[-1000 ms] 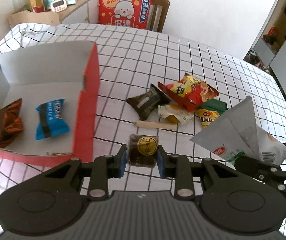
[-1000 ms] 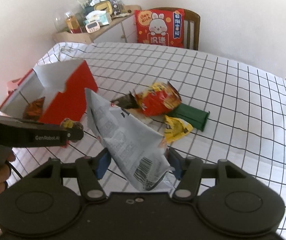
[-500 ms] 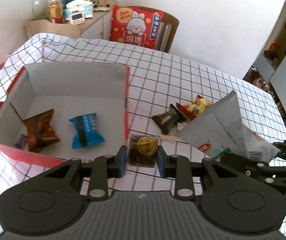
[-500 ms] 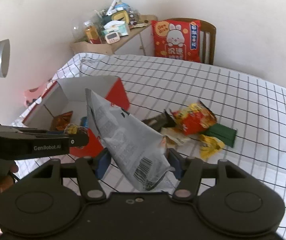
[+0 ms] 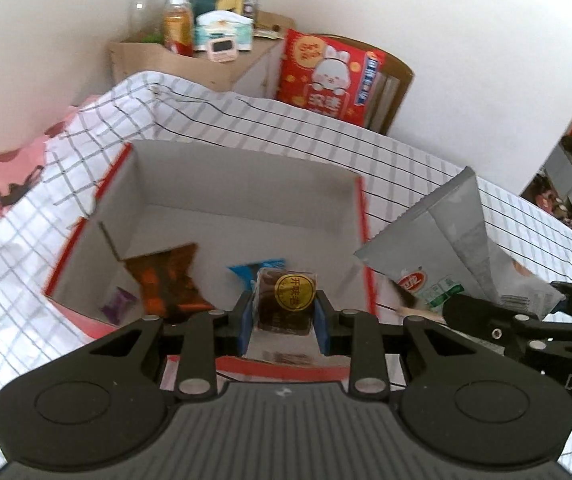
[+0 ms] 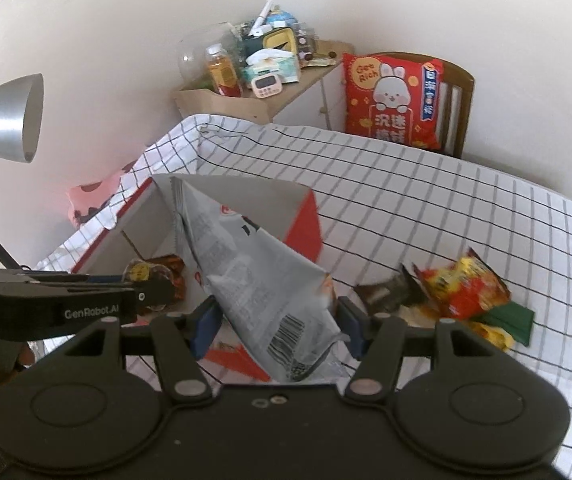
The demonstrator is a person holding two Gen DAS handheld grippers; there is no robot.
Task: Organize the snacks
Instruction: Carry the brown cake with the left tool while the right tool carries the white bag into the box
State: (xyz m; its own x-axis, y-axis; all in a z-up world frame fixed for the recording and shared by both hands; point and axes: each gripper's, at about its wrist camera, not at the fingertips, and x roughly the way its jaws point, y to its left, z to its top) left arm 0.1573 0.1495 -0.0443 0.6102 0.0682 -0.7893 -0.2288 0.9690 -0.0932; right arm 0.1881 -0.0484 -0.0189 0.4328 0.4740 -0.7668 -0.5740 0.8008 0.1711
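Observation:
My left gripper (image 5: 284, 322) is shut on a small brown snack with a round gold label (image 5: 286, 300), held over the near part of the open red cardboard box (image 5: 242, 184). An orange-brown packet (image 5: 168, 284), a blue packet (image 5: 252, 270) and a small purple sweet (image 5: 117, 305) lie inside the box. My right gripper (image 6: 276, 326) is shut on a large grey snack bag (image 6: 254, 284), held just right of the box; the same bag (image 5: 450, 248) shows at the right of the left wrist view. Loose snacks, among them a red-yellow bag (image 6: 462, 288), lie on the checked tablecloth.
The box (image 6: 298, 216) sits near the table's left edge. A green packet (image 6: 512, 318) and a dark wrapper (image 6: 386, 294) lie with the loose pile. A grey desk lamp (image 6: 4, 120) stands at left. Behind the table are a chair with a red rabbit cushion (image 6: 392, 100) and a cluttered side cabinet (image 6: 262, 72).
Both grippers have moved left and risen, each still holding its snack. The brown snack went from over the tablecloth to over the box; the grey bag came up beside the box's right wall.

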